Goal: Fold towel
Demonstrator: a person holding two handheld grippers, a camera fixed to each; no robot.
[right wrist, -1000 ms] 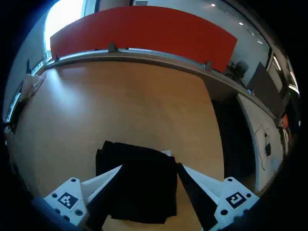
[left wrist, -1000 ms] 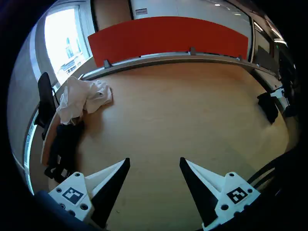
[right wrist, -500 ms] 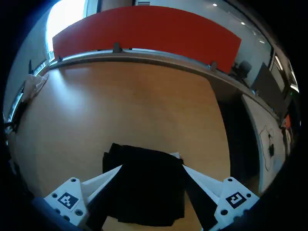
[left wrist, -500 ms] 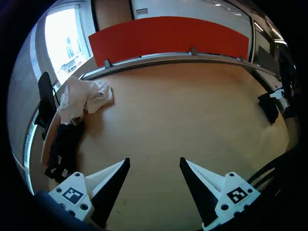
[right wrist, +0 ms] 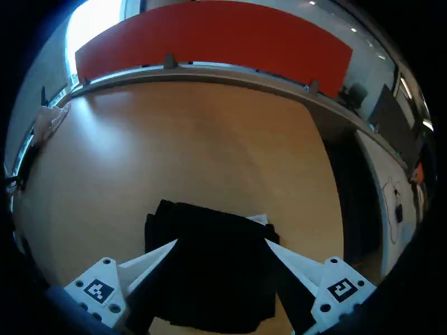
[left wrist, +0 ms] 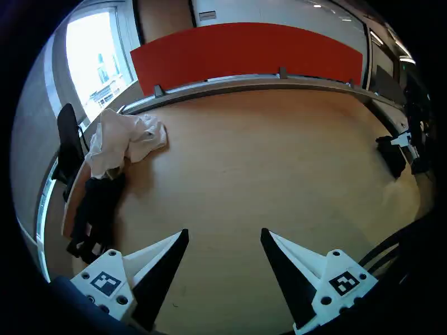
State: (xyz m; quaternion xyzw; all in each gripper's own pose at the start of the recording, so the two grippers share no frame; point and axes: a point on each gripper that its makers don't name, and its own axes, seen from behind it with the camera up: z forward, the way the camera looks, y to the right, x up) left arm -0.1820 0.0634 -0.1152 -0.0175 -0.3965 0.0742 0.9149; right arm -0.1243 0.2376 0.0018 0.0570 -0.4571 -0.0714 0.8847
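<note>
Finishing, we judge: folded black cloth towel (right wrist: 212, 282) lies on the light wooden table (right wrist: 167, 139) inside the right tool (right wrist: 220, 241), spread wide; left tool (left wrist: 223, 230) spread, empty; next, lift clear.

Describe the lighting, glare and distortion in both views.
Left gripper view: the window is blown out white, and fisheye bends the red partition into an arc. Right gripper view: window glare washes the table at far left; the black towel shows no detail.

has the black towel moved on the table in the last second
No: the black towel keeps its gap from the right edge of the table; only the view shifted.
</note>
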